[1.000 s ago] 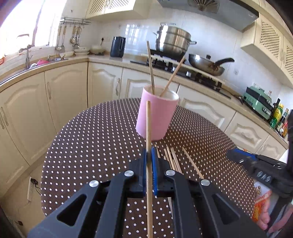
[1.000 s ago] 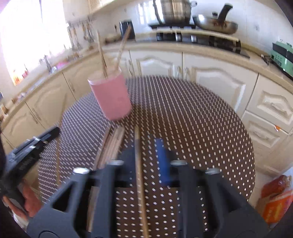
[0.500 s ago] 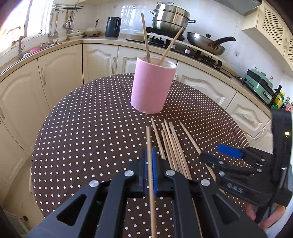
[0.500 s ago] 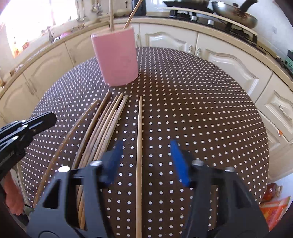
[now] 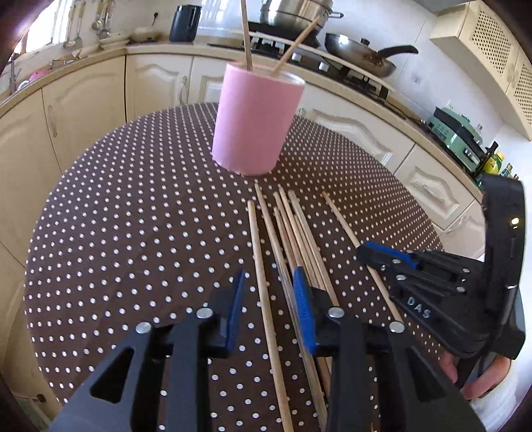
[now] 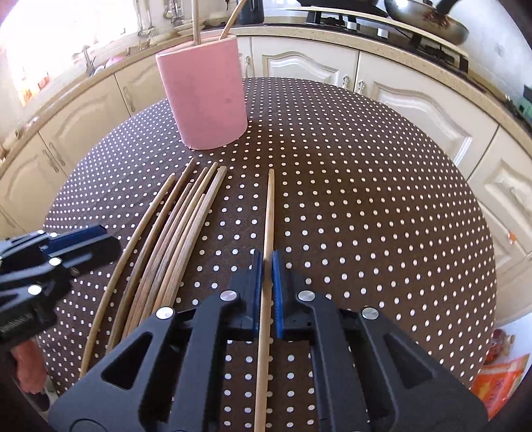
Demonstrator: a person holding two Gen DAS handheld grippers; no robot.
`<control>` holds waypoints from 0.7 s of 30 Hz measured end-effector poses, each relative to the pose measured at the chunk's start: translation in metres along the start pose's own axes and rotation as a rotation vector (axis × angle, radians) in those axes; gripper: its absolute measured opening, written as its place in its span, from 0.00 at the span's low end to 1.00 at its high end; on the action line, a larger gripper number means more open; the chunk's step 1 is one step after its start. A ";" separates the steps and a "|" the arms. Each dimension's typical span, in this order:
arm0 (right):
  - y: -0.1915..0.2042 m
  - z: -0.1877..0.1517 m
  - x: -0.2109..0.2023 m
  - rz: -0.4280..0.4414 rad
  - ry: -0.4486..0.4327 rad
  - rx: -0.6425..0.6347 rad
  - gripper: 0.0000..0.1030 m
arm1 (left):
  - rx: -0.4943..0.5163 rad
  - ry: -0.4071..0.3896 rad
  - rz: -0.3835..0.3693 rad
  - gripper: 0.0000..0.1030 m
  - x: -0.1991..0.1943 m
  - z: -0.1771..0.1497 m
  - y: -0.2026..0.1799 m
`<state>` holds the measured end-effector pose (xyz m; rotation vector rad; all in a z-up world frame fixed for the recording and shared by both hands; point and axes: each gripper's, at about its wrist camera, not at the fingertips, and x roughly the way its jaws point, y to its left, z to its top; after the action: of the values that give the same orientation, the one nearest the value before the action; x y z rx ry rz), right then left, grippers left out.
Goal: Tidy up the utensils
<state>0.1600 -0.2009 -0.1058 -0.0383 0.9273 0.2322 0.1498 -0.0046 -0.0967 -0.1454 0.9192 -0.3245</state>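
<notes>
While the right gripper point(image 6: 265, 266) has its blue-padded fingers point(image 6: 256, 282) pressed together on a single chopstick point(image 6: 268, 212), the left gripper point(image 5: 269, 299) has its fingers point(image 5: 236, 299) partly apart and opening, with another chopstick point(image 5: 257, 252) lying loose between them, the pads not pressing on it. The chopstick in the right gripper runs straight forward from the pads, its far tip on or just above the bench point(image 6: 365, 199); I cannot tell which. It lies apart from the rest, to the right of the bundle in the right wrist view.

Just beside the loose chopstick, under and past the left gripper's right-hand finger, a bundle of chopsticks point(image 5: 299, 226) lies flat on the polka-dot cloth of the bench, all pointing roughly toward the pink cup point(image 5: 256, 119). In the left wrist view the right gripper sits at the right edge, low over the cloth, with part of a hand point(image 5: 472, 378) showing under it.

Beyond the chopstick tips the pink cup stands upright on the bench, near them but not touching, with two chopsticks point(image 5: 246, 36) already leaning inside it. Cream cabinets point(image 6: 415, 99) curve behind the bench, carrying a stove with a frying pan point(image 5: 359, 56) and a steel pot point(image 5: 296, 13).
</notes>
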 end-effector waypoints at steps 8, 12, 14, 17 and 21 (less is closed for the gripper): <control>-0.013 -0.013 -0.011 0.031 -0.011 0.060 0.07 | 0.043 0.057 0.135 0.30 0.018 0.005 -0.009; -0.015 -0.020 -0.014 0.035 -0.032 0.057 0.07 | 0.092 0.080 0.231 0.26 0.029 0.012 -0.021; -0.016 -0.021 -0.015 0.049 -0.034 0.076 0.07 | 0.111 0.057 0.291 0.08 0.034 0.014 -0.024; -0.022 -0.021 -0.017 0.067 -0.036 0.110 0.07 | 0.111 0.047 0.292 0.06 0.037 0.016 -0.025; -0.026 -0.022 -0.024 0.071 -0.063 0.113 0.06 | 0.095 0.031 0.279 0.06 0.033 0.012 -0.021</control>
<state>0.1346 -0.2340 -0.1011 0.1062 0.8789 0.2448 0.1731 -0.0359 -0.1085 0.0755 0.9396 -0.1108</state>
